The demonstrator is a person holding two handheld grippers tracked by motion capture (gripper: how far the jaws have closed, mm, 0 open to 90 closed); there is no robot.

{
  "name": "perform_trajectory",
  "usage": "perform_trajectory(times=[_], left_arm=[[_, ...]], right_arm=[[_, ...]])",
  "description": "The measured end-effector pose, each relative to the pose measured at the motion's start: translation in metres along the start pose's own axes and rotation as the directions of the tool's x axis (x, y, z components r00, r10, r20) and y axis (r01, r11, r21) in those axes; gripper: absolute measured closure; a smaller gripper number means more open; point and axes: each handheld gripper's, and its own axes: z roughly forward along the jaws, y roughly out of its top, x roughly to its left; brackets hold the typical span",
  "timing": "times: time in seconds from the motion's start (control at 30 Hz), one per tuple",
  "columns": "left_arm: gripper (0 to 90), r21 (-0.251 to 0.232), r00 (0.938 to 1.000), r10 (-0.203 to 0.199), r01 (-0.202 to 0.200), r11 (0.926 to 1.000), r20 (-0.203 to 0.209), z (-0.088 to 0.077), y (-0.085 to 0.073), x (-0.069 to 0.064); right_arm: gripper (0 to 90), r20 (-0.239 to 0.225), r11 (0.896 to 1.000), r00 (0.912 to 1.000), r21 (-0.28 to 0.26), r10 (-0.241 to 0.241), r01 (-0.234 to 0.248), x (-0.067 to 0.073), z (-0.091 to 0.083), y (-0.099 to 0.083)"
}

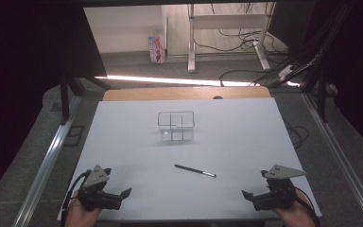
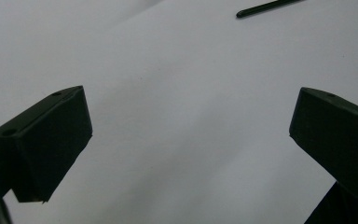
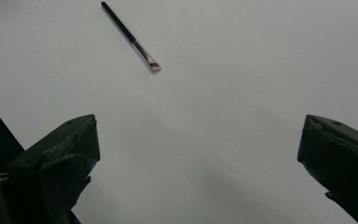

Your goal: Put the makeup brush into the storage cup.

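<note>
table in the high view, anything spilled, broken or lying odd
Nothing stands out. The thin brush lies flat and loose on the white table, apart from the clear divided organizer, which stands upright behind it. No spill or damage shows.

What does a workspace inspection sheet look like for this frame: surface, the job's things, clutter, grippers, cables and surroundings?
Surface: white table top, flat, with a bare wooden strip at the far edge.
Job's things: thin black brush with a pale tip lying flat between the grippers; clear divided organizer standing upright farther back, apparently empty.
Clutter: nothing seen on the surface.
Grippers: left gripper and right gripper rest near the front edge, jaws wide apart, nothing between them, both apart from the brush.
Cables: a cable trails from the left gripper; loose floor cables lie beyond the table.
Surroundings: white desk frame, small carton on the floor, metal rails on both sides.
</note>
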Motion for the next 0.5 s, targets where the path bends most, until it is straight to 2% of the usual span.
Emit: perform_trajectory(times=[0.23,0.5], left_arm=[[0.0,-0.020,0.9995,-0.026,0.027,0.9994,0.018,-0.0014,-0.0013,0.0038],[0.0,-0.028,0.9999,-0.011,0.011,0.9996,0.012,-0.0012,-0.0010,0.0029]], right_arm=[[0.0,-0.002,1.000,1.0000,0.004,-0.008,0.008,0.0002,0.0020,0.0003],[0.0,0.021,0.998,0.9988,0.038,-0.043,0.043,0.0015,0.0050,0.0007]])
